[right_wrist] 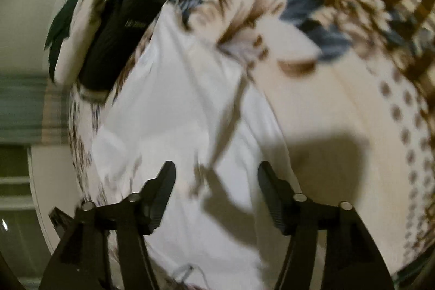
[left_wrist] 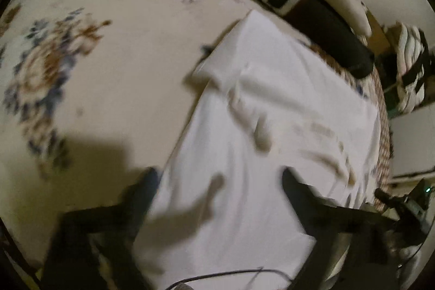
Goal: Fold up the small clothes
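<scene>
A white garment (left_wrist: 272, 110) lies spread on a floral bedspread (left_wrist: 108, 45), wrinkled, with one part folded over at its far left. My left gripper (left_wrist: 220, 178) is open just above its near edge; the left finger is over the bedspread, the right finger over the cloth. In the right wrist view the same white garment (right_wrist: 174, 110) runs away from me. My right gripper (right_wrist: 216, 173) is open above it, with nothing between the fingers. Both views are blurred.
Folded dark and white clothes (left_wrist: 320, 10) are stacked at the bed's far right edge; they also show in the right wrist view (right_wrist: 108, 45). The bedspread (right_wrist: 339, 99) extends to the right. A striped bundle (left_wrist: 410, 67) lies beyond the bed's edge.
</scene>
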`<state>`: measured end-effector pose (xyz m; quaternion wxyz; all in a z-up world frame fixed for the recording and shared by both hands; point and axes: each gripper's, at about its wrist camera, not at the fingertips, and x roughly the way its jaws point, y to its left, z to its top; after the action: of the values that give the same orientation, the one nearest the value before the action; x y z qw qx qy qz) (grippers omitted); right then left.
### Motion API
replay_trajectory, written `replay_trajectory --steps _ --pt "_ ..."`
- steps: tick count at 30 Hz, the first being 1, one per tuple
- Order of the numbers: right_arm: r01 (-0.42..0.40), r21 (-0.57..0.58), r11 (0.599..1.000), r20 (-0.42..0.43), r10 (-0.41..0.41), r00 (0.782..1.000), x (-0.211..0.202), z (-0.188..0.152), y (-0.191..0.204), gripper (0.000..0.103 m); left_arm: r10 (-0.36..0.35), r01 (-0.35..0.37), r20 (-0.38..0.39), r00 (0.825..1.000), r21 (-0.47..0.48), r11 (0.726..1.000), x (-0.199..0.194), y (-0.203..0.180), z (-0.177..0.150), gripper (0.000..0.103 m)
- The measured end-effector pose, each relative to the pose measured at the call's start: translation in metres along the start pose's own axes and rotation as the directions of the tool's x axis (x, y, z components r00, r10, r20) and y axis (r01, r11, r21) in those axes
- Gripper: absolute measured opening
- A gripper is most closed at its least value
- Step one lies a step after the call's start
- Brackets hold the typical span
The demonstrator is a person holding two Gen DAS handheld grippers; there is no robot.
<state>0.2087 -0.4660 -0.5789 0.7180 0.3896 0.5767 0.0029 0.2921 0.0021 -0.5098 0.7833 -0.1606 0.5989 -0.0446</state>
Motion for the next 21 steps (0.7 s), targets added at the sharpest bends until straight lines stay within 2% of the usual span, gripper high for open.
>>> replay_trajectory --steps 3,8,14,17,18,20,21 --pt "0.042 -0.023 0.999 -0.020 -0.043 0.999 -0.017 -0.030 -0.014 0.066 0.032 -0.032 -0.028 0.999 0.002 0.999 -0.005 0.016 -0.025 0.096" --pt "0.108 0.031 0.994 -0.043 -0.107 0.993 -0.035 -0.083 -0.059 0.066 0.033 -0.037 -0.085 0.996 -0.046 0.998 0.001 0.058 -0.068 0.096" --pt "0.125 0.097 0.987 -0.077 -0.117 0.990 -0.025 -0.133 -0.105 0.066 0.013 -0.027 -0.168 0.986 -0.081 0.996 0.023 0.088 -0.109 0.095" --pt "0.108 0.116 0.987 -0.087 -0.099 0.991 -0.015 -0.148 -0.119 0.066 0.010 -0.018 -0.173 0.985 -0.044 0.999 0.028 0.089 -0.120 0.095" --pt "0.106 0.122 0.987 -0.088 -0.095 0.992 -0.012 -0.152 -0.122 0.066 0.011 -0.015 -0.165 0.986 -0.021 1.000 0.027 0.087 -0.122 0.090" --pt "0.090 0.130 0.987 -0.084 -0.080 0.993 -0.006 -0.158 -0.121 0.065 0.007 -0.005 -0.153 0.988 0.016 1.000 0.025 0.082 -0.124 0.042" --pt "0.082 0.132 0.988 -0.071 -0.073 0.995 -0.006 -0.161 -0.121 0.050 0.006 -0.001 -0.165 0.986 0.028 1.000 0.026 0.079 -0.124 0.010"
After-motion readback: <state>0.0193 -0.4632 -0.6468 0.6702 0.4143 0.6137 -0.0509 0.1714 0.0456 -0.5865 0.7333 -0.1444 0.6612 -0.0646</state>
